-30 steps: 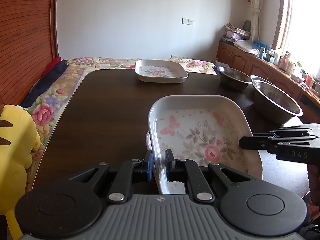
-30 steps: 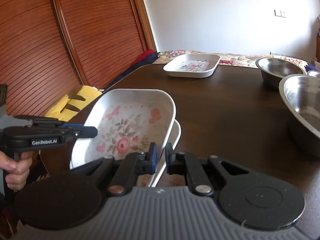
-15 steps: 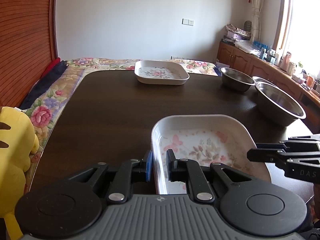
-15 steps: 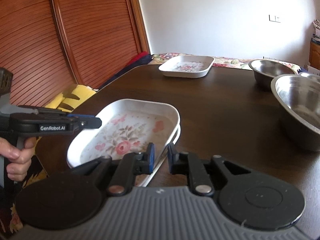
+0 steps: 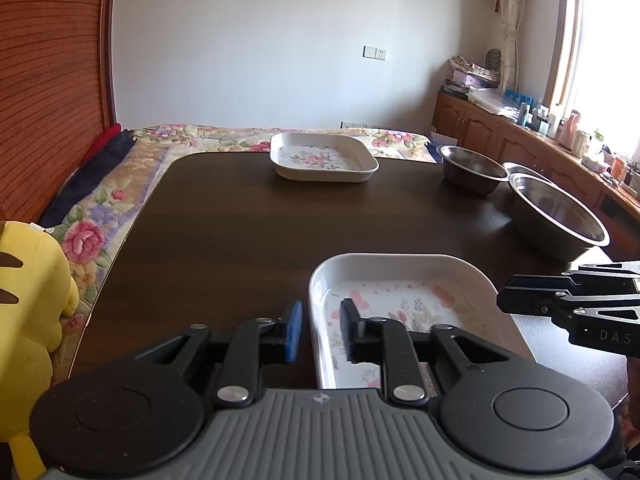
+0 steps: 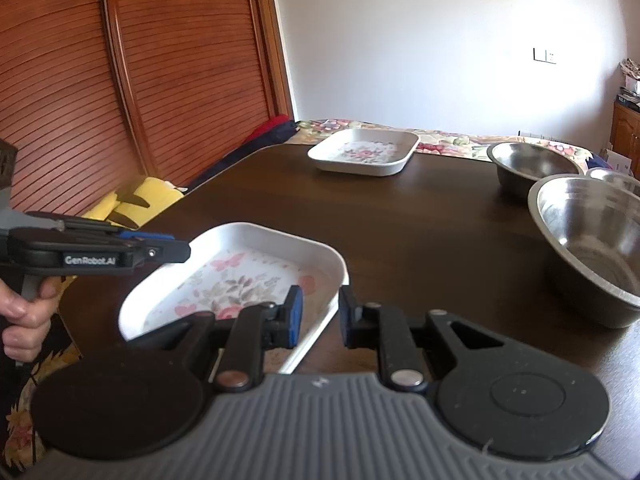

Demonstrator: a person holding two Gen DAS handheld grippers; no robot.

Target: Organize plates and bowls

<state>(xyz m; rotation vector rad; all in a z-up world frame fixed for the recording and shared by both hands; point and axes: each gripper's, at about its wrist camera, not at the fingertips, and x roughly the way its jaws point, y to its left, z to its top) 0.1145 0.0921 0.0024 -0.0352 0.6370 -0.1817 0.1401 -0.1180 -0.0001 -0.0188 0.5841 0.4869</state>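
Both my grippers, left and right, gape astride the floral plate's rims, apparently nested on another near me, so pulling out crooked could drag it.

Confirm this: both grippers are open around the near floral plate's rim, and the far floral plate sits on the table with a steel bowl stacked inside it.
One detail is wrong. The far floral plate holds nothing; the steel bowls stand apart on the table, to its right, as the left wrist view shows. The rest holds: the left gripper and right gripper are open around the near floral plate rim.
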